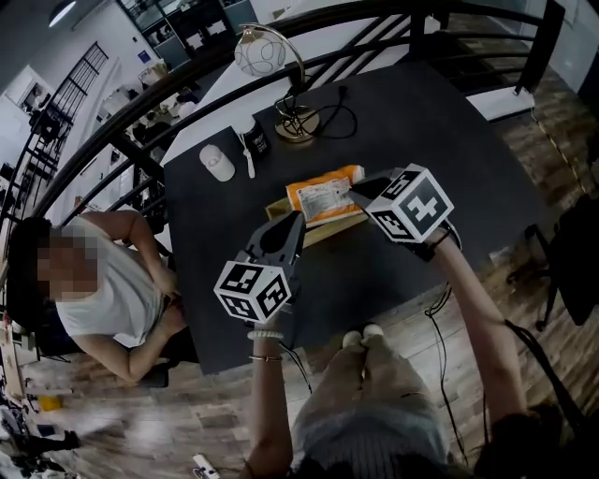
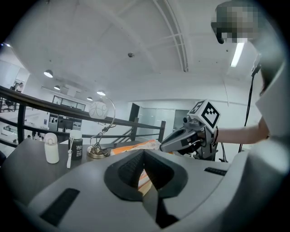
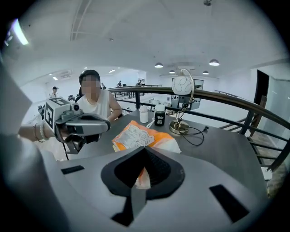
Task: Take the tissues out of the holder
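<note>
An orange and white tissue pack [image 1: 323, 195] lies in a low wooden holder [image 1: 318, 232] near the middle of the black table [image 1: 440, 122]. My right gripper [image 1: 353, 191] is shut on the pack's right end; in the right gripper view the wrapper [image 3: 136, 135] runs out from the closed tips [image 3: 145, 148]. My left gripper [image 1: 299, 219] is shut, its tips over the holder's near left wall. Whether they pinch the wood is hidden. From the left gripper view [image 2: 144, 152] the right gripper [image 2: 162, 146] meets the pack [image 2: 136, 146].
A globe lamp [image 1: 265, 51] with a brass base [image 1: 298, 131] and cable stands at the back. A white bottle [image 1: 217, 163] and a dark jar [image 1: 255, 140] sit back left. A person [image 1: 103, 281] sits at the table's left edge. A railing [image 1: 374, 28] runs behind.
</note>
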Action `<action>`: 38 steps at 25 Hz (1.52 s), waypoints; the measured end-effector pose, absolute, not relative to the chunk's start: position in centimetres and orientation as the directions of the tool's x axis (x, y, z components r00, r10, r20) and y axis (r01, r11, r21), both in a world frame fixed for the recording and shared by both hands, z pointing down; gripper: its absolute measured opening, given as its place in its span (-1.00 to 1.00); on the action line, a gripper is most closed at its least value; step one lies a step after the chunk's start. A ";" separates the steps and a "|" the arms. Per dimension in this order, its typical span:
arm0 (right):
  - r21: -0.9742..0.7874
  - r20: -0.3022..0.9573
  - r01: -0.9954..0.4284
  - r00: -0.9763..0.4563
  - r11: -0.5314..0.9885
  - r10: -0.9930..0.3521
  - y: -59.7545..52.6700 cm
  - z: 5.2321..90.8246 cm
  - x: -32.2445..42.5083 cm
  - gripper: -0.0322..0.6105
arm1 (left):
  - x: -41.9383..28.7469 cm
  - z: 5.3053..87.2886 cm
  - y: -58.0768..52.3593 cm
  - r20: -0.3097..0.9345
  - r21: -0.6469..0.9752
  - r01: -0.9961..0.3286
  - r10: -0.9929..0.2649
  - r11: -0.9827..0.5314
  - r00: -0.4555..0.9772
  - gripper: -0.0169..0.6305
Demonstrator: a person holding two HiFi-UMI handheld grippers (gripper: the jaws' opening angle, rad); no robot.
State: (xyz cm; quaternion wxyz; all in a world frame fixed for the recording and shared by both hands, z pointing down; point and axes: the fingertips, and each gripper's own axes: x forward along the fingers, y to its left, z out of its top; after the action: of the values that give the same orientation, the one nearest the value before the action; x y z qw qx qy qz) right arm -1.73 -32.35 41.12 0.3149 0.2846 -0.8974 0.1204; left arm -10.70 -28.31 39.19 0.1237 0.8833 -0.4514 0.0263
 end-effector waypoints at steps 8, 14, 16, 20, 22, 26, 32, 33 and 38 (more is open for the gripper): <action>-0.053 0.605 -0.570 -0.672 0.820 -0.427 -28.3 39.9 -1.6 -0.86 | -10.5 38.0 -25.2 0.139 0.167 -0.806 -0.796 -0.567 0.589 -0.92; -0.080 0.614 -0.550 -0.684 0.832 -0.393 -25.2 41.1 -1.3 -0.86 | -10.3 39.0 -21.9 0.162 0.181 -0.831 -0.817 -0.527 0.553 -0.92; -0.085 0.624 -0.537 -0.686 0.839 -0.375 -24.1 41.7 -1.2 -0.86 | -10.0 39.4 -20.5 0.171 0.188 -0.838 -0.823 -0.513 0.542 -0.92; -0.112 0.633 -0.520 -0.694 0.847 -0.343 -21.8 43.0 -1.2 -0.86 | -9.4 40.5 -17.6 0.194 0.201 -0.848 -0.829 -0.490 0.525 -0.92; -0.131 0.638 -0.515 -0.698 0.847 -0.325 -20.6 43.8 -1.1 -0.86 | -9.2 41.0 -16.2 0.208 0.207 -0.853 -0.830 -0.480 0.518 -0.92; -0.155 0.656 -0.509 -0.694 0.847 -0.297 -19.7 45.2 -1.2 -0.86 | -8.9 41.8 -15.0 0.227 0.223 -0.854 -0.827 -0.471 0.515 -0.92; -0.190 0.671 -0.520 -0.688 0.833 -0.276 -19.9 47.5 -1.4 -0.85 | -8.1 43.7 -15.0 0.261 0.247 -0.839 -0.801 -0.484 0.539 -0.92; -0.197 0.672 -0.522 -0.689 0.830 -0.273 -19.9 47.8 -1.4 -0.86 | -8.0 44.0 -15.1 0.261 0.257 -0.835 -0.797 -0.487 0.545 -0.92; -0.219 0.685 -0.534 -0.680 0.817 -0.261 -20.4 49.7 -1.5 -0.86 | -7.6 45.3 -15.7 0.256 0.295 -0.816 -0.782 -0.496 0.568 -0.92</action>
State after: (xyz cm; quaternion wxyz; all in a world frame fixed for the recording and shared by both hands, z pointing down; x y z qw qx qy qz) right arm -1.49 -20.42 49.65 0.3321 0.2225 -0.8934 0.2053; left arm -7.57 -15.71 45.33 0.1945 0.8638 -0.4627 0.0438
